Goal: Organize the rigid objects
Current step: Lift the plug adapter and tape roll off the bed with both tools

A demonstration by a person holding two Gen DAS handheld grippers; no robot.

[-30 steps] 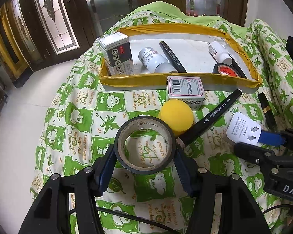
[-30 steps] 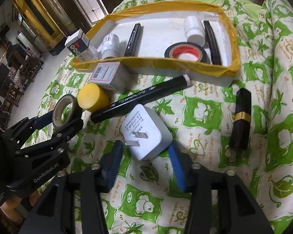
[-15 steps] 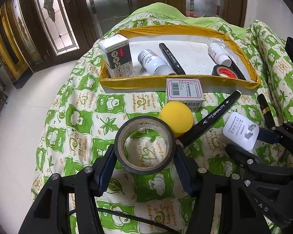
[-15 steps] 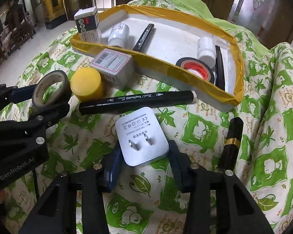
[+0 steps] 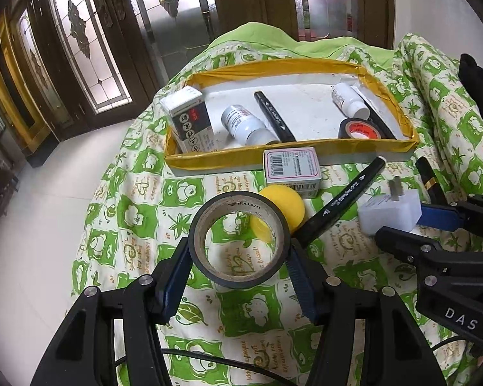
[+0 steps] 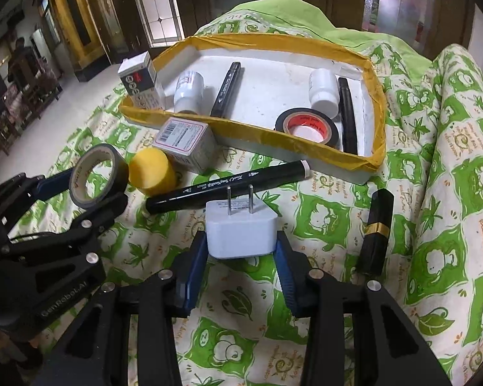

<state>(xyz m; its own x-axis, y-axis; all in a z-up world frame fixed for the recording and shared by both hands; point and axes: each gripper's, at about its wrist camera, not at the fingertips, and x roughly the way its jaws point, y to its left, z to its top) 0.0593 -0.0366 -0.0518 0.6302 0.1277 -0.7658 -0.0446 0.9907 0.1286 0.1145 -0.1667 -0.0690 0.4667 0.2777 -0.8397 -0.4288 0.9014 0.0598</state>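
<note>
A green-and-white patterned cloth (image 6: 434,148) covers the surface, and at its far side sits a yellow-rimmed tray (image 6: 257,132) holding a white box (image 6: 141,83), two white bottles, two black markers and a red-cored tape roll (image 6: 307,127). Between the tray and the hand-held grippers lie a barcoded box (image 6: 186,141), a yellow cylinder (image 6: 149,173), a long black marker (image 6: 228,183) and, off to the right, a black tube with a gold band (image 6: 375,231).

The left hand-held gripper (image 5: 238,254) is clenched on a black tape roll (image 5: 240,239), which shows a pale cardboard core and is tilted up above the cloth.

The right hand-held gripper (image 6: 241,252) has just been closing, and its blue pads now press on the sides of a white plug adapter (image 6: 240,231), its two metal prongs pointing toward the marker.
</note>
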